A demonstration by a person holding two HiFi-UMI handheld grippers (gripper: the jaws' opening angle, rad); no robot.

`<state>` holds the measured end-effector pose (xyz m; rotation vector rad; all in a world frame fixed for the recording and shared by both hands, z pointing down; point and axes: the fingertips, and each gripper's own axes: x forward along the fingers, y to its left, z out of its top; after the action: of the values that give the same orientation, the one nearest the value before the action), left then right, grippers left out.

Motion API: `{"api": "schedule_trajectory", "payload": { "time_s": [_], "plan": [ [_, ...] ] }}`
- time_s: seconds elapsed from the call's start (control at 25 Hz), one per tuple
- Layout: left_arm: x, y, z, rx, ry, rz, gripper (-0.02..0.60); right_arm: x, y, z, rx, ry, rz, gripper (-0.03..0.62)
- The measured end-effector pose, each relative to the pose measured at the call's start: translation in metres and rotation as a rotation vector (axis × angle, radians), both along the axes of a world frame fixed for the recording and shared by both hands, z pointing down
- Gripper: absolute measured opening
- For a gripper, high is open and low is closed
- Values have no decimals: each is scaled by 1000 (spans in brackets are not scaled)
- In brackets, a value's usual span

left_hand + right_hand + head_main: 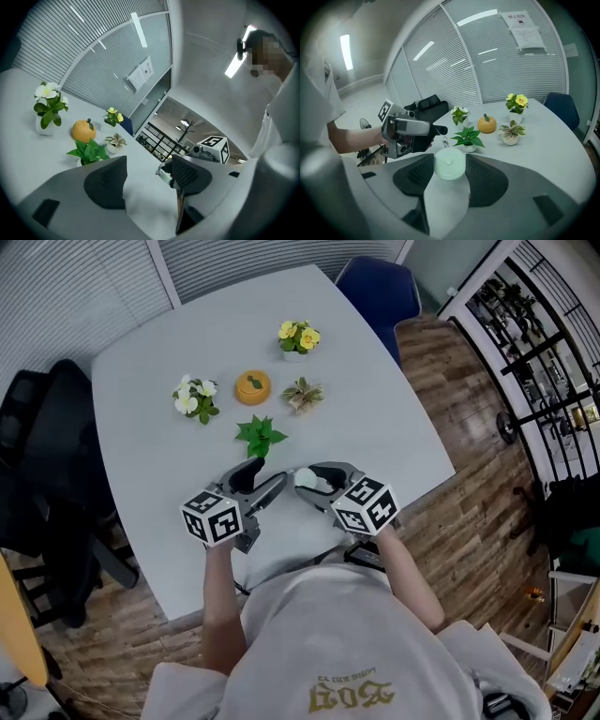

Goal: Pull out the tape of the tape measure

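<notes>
**Right gripper clamped on the tape measure**

Right gripper (pixel 450 165) fingers grip the round pale tape measure (pixel 307 477) over the near part of the white worktop (pixel 375 409). Left gripper (pixel 147 180) fingers are spread with nothing between them (tips just beside the case). A leafy potted plant (pixel 260 436) stands just beyond.

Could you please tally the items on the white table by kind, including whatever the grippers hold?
Small potted plants: 4 (white-flowered, yellow-flowered, green leafy, pale striped)
Orange fruit-shaped ornament: 1
Round pale-green tape measure: 1
Total: 6
</notes>
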<state>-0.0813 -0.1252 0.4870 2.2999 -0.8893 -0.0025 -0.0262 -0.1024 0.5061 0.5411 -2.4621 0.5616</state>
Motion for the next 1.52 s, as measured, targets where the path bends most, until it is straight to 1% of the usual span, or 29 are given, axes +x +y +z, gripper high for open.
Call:
{"api": "schedule_trajectory", "payload": {
  "time_s": [0.12, 0.24, 0.36, 0.44, 0.48, 0.6, 0.68, 0.8, 0.92, 1.0, 1.16, 1.24, 1.4, 1.52],
  "plan": [
    [4, -6, -3, 3, 18, 5, 301, 1, -6, -1, 0, -4, -8, 229],
    [9, -7, -2, 0, 27, 44, 297, -1, -12, -2, -8, -15, -11, 229],
    [8, -9, 1, -4, 39, 66, 241, -6, -17, -2, -20, -31, -29, 229],
    [7, -11, 1, -7, 59, 75, 197, -10, -16, -4, -33, -46, -56, 229],
    [8, -10, 1, -13, 74, 84, 187, -12, -15, -4, -39, -53, -73, 229],
    [13, -5, 3, -44, 120, 129, 186, -16, -12, -4, -52, -69, -108, 229],
    [15, -2, 6, -59, 132, 150, 186, -18, -9, -4, -55, -79, -124, 229],
    [19, 1, 4, -65, 167, 164, 158, -17, -5, -6, -58, -90, -141, 229],
    [25, 3, -1, -75, 248, 171, 96, -14, -2, -10, -63, -102, -147, 229],
    [31, 4, -2, -78, 279, 179, 80, -10, -1, -11, -68, -111, -143, 229],
    [45, 7, 0, -84, 299, 203, 74, 3, 0, -11, -77, -112, -125, 229],
    [49, 5, -1, -81, 315, 202, 54, 8, -1, -11, -78, -112, -116, 229],
    [55, 1, -5, -95, 349, 193, 36, 15, -4, -15, -77, -118, -105, 229],
    [54, 1, -6, -93, 336, 191, 16, 16, -3, -18, -80, -121, -109, 229]
  ]
}}
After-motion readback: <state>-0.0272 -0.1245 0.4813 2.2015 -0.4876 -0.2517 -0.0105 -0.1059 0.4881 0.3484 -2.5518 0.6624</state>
